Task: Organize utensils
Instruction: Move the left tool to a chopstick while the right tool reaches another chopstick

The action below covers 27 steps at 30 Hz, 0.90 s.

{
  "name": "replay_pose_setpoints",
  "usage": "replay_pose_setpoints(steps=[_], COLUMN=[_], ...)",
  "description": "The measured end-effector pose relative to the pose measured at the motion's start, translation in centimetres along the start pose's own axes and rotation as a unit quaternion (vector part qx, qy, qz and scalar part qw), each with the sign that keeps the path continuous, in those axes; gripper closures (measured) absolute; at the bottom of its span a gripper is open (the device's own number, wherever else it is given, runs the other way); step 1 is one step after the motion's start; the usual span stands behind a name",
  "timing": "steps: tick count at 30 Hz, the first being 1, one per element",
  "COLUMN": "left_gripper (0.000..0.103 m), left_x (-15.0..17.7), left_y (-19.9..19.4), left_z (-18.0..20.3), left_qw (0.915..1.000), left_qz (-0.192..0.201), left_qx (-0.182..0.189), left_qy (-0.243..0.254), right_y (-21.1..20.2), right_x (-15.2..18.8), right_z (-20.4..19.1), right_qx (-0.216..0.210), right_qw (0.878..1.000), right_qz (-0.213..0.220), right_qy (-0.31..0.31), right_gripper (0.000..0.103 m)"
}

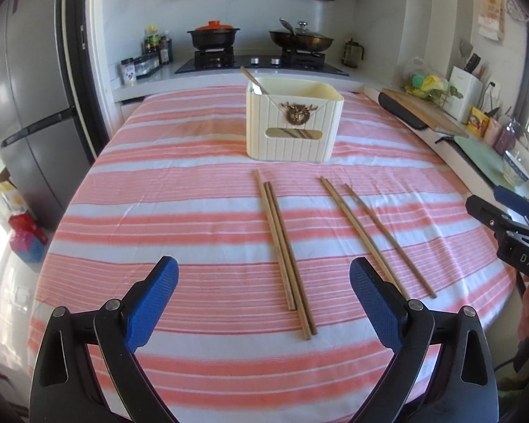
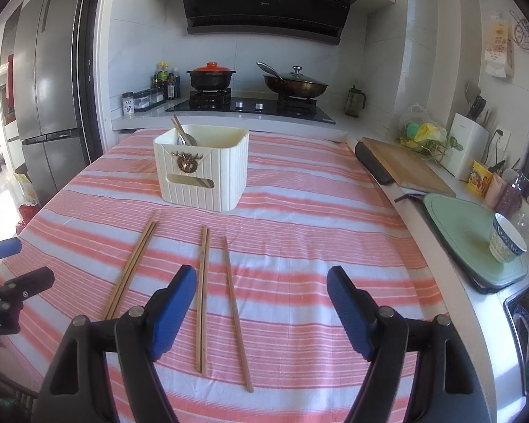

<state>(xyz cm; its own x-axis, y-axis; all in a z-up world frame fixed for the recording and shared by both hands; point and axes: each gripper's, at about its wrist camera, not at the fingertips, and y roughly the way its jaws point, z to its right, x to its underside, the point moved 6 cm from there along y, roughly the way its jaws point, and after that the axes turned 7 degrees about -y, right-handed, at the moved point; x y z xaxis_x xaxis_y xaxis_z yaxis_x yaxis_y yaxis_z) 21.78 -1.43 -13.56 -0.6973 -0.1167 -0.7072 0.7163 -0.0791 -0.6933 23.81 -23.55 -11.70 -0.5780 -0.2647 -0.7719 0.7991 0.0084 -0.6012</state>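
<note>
Several wooden chopsticks lie on the pink striped tablecloth (image 1: 158,211). One bundle (image 1: 284,250) lies just ahead of my left gripper (image 1: 263,270), which is open and empty above the cloth. A second group (image 1: 370,236) lies to its right. In the right wrist view the left bundle (image 2: 132,268) and the right group (image 2: 215,299) lie ahead of my right gripper (image 2: 261,277), which is open and empty. A cream utensil holder (image 1: 294,120) stands beyond them with a spoon (image 1: 254,80) in it; it also shows in the right wrist view (image 2: 202,167).
A counter on the right holds a wooden cutting board (image 2: 405,165), a green mat (image 2: 472,239) with a patterned bowl (image 2: 506,241), and a knife block (image 2: 467,148). A stove with pots (image 2: 250,102) is behind the table. A fridge (image 1: 28,105) stands left.
</note>
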Motion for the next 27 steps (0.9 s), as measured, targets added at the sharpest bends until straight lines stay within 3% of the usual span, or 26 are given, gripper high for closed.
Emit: replay_pose_setpoints(steps=[16,27], left_gripper=[0.005,0.005], left_x=[1.7,1.7], left_y=[3.3,8.2], left_z=[-1.5,-2.7], left_qw=[0.9989,0.9959], left_qz=[-0.035,-0.073], left_qx=[-0.029,-0.018], left_qy=[-0.010,-0.050], right_y=[2.4,4.7], right_x=[2.4,4.8], right_z=[0.7,0.6], right_qx=[0.002,-0.071], right_qw=[1.000,0.995], right_qz=[-0.031,-0.052], right_qy=[0.003,0.052], right_gripper=[0.025,0.025])
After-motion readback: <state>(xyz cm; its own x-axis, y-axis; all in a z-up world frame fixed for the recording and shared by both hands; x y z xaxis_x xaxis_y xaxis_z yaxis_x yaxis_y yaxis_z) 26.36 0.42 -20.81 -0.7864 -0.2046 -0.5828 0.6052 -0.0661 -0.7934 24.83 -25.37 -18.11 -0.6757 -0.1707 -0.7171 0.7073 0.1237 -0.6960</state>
